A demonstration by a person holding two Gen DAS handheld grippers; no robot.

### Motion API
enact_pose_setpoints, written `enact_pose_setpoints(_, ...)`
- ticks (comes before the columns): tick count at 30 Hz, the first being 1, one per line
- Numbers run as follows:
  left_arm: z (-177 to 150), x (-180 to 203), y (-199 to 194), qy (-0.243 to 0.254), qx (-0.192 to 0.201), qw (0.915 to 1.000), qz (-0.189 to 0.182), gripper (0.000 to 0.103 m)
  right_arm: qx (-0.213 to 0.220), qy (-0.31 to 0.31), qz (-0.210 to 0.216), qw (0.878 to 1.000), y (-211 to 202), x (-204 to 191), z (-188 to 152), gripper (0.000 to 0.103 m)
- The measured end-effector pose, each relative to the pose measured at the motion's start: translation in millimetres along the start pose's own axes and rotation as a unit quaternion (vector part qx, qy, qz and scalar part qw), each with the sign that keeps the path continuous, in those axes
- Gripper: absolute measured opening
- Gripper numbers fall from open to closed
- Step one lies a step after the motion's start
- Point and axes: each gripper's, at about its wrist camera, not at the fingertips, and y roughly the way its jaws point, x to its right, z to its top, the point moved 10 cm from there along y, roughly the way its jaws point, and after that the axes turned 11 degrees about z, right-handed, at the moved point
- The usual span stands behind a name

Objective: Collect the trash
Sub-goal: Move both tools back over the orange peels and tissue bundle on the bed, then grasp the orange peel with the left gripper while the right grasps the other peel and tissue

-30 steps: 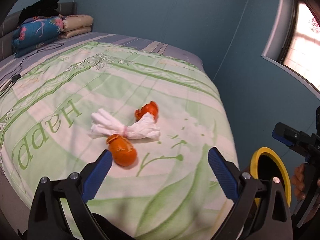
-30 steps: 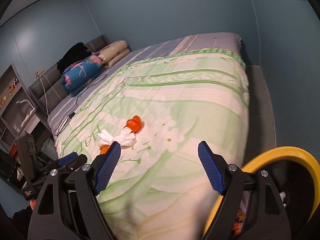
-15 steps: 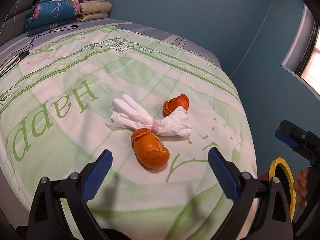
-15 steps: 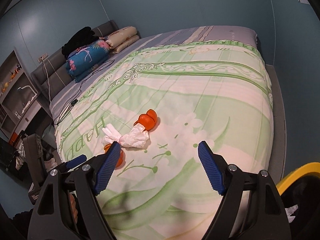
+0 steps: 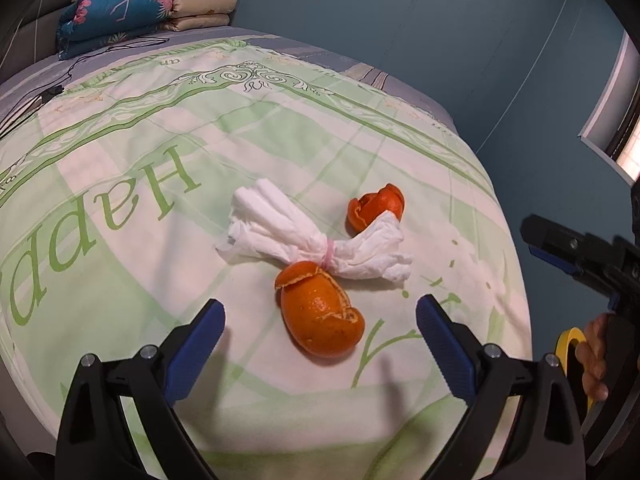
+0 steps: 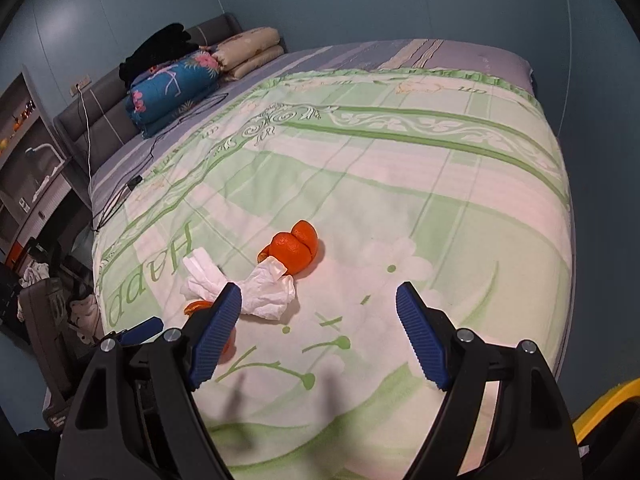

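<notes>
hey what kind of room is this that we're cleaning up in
Most likely a bedroom. A large bed with a green floral quilt fills the view, folded bedding is stacked against a padded headboard, and a shelving unit stands beside it. The trash on the quilt is orange peel and a tissue.

A home bedroom: quilted bed (image 6: 400,168), folded blankets (image 6: 176,84), padded headboard (image 6: 100,120).
</notes>
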Motion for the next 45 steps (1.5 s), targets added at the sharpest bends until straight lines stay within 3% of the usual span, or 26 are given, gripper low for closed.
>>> enact_pose_setpoints(8,-6.3,-5.5,12.3,-0.001,-0.013,0.9999,-0.001,0.093,-0.071,-0.015,0.021,0.997,51.8,-9.7,-10.2,0.076)
enact_pose_setpoints(19,-5.3,-6.0,16.4,-0.004,-0.007,0.9999,-0.012,0.091,-0.074,-0.056,0.011,0.996,88.8,-24.8,-1.9,0.076)
enact_pose_setpoints(28,-3.0,-7.8,21.5,-0.011,-0.006,0.9997,-0.02,0.086,-0.083,-0.065,-0.017,0.994,114.8,-13.3,-3.0,0.077)
enact_pose_setpoints(38,-4.7,-3.0,31.5,0.01,-0.008,0.9997,-0.02,0.063,-0.094,-0.064,-0.036,0.993,141.8,-3.5,-0.9,0.077)
enact_pose_setpoints(45,-5.6,4.8,35.9,0.021,-0.012,0.9991,-0.035,0.046,-0.102,-0.083,-0.042,0.99,155.6,-7.7,2.1,0.07)
